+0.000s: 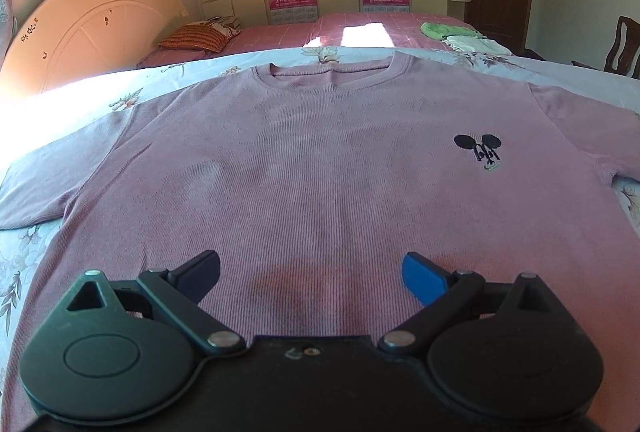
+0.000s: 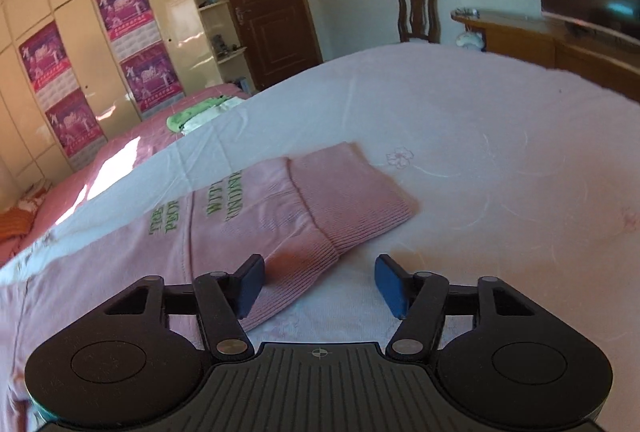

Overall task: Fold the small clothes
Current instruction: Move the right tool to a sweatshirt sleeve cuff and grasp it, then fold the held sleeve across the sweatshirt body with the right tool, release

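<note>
Mauve knit top [image 1: 320, 160] spread flat, front up, on floral bedsheet [image 1: 120, 100]; collar far, hem near, both short sleeves laid out to the sides. Small black embroidered motif [image 1: 478, 148] on chest.

Left tool [image 1: 312, 274] low over the lower front, fingers wide apart, holding nothing. Right tool [image 2: 320, 284] likewise spread, nothing held, poised over a ribbed cuff [image 2: 304, 268] of a second pink garment [image 2: 240, 216] with green lettering, lying on the same bed.

Step in hand, by judgement: start of a fold, no grasp made. Next move likely calls for pinching a hem or sleeve edge with each tool and carrying it across without dragging the layer beneath.

Hard to make out: green lettering only partly legible; possibly the pink garment partly folded, hard to say. Hem of mauve top hidden behind left tool body. Folded green and white cloths [image 1: 460, 36] on far bed.
</note>
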A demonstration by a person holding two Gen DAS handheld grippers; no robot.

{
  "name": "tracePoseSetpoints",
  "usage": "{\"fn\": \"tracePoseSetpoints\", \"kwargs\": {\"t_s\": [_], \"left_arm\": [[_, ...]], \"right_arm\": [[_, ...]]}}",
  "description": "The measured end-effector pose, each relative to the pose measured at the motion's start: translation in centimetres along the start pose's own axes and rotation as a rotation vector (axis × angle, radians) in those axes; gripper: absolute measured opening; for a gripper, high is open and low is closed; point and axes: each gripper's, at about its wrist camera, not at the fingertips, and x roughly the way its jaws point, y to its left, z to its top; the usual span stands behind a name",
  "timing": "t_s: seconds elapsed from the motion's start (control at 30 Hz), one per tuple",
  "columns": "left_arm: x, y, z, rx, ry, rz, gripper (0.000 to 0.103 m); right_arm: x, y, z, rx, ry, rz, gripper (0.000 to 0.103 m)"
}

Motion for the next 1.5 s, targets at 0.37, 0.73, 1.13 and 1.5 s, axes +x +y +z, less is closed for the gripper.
{"fn": "tracePoseSetpoints", "kwargs": {"t_s": [0.37,0.73,1.13,1.5], "left_arm": [[-0.3,0.0,0.9,0.038,0.003,-0.017,0.102],[0.7,5.8,-0.4,-0.001,0.105,-0.092,0.099],[0.9,13.2,-0.2,-0.066,0.039,-0.192,0.097],[0.8,22.7,0.6,-0.122,-0.012,-0.173,0.097]], "right_arm": [[-2.5,0.4,2.5,-0.138,-0.105,0.005,0.007],[-5.8,5.6,0.4,-0.245,-0.055,-0.011,0.007],[-8.4,27.7,-10.9,-0.507,-0.053,0.229,0.007],[-5.3,44.4,-26.2,-0.805,0.043,0.385,0.007]]}}
